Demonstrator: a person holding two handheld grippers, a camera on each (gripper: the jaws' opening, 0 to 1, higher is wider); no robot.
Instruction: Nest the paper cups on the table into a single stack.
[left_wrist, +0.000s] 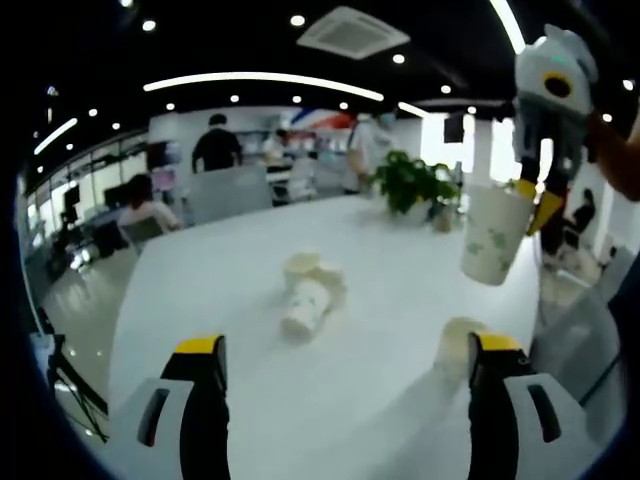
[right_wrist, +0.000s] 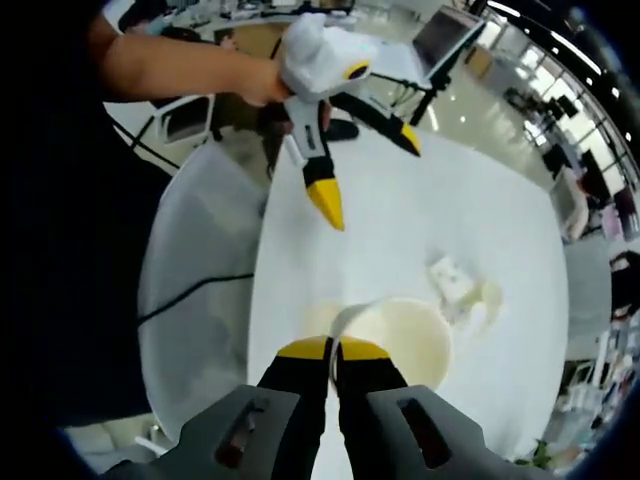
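Two cups (left_wrist: 308, 292) lying mid-table (left_wrist: 240, 260), right tongs (right_wrist: 333, 349) clamped on lifted cup (right_wrist: 400, 335) (rim pinched), left tongs (left_wrist: 345, 350) apart.

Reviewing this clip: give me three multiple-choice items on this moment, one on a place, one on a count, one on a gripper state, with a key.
1. Where is the cup held by the right gripper?
A. Lifted above the table
B. Lying on the table
C. On the floor

2. How many tipped-over cups lie mid-table?
A. None
B. Two
C. Five

3. How do the left gripper jaws stand?
A. Shut on a cup
B. Shut on a plant
C. Open, holding nothing

Key: 1 A, the held cup hangs clear of the table; 2 B, two lie touching; 3 C, its jaws stand wide apart.
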